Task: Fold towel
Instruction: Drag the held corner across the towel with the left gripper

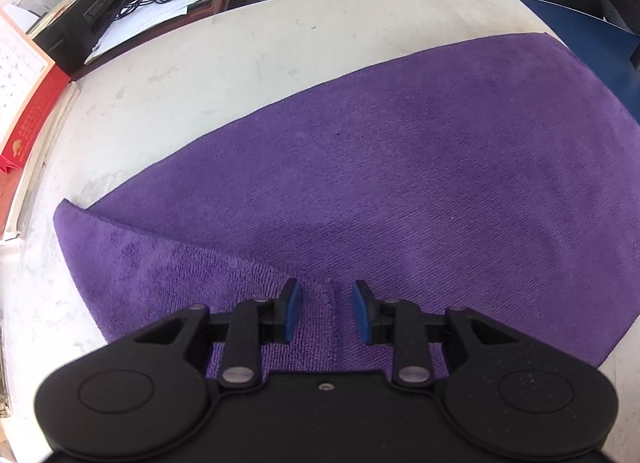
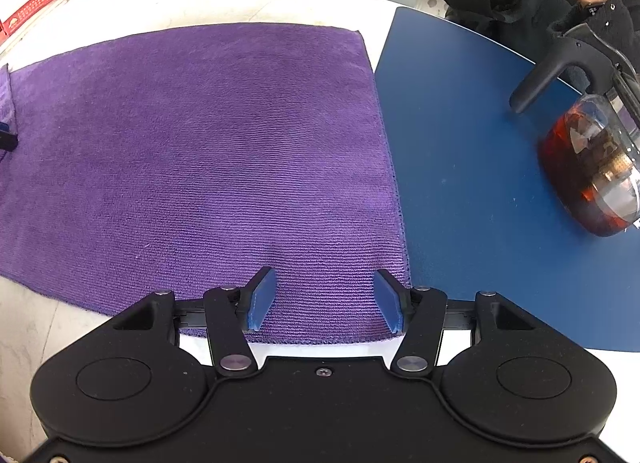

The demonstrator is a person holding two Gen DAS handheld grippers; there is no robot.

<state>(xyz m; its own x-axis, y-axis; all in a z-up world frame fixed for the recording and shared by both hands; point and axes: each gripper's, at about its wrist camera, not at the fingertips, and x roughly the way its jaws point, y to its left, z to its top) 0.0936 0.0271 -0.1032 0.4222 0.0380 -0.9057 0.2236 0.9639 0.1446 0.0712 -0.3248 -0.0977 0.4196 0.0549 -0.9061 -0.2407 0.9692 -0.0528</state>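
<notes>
Left gripper (image 1: 326, 311): jaws narrowly apart, empty, over the towel (image 1: 400, 183) near its turned-over left corner. Right gripper (image 2: 325, 301): jaws wider, opening, empty, at the near right corner. Towel lies flat across the table (image 1: 200, 63); looks soft, light, limp. Pinch the corners.

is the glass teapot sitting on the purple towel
No, the glass teapot stands on the blue mat, well to the right of the purple towel.
</notes>
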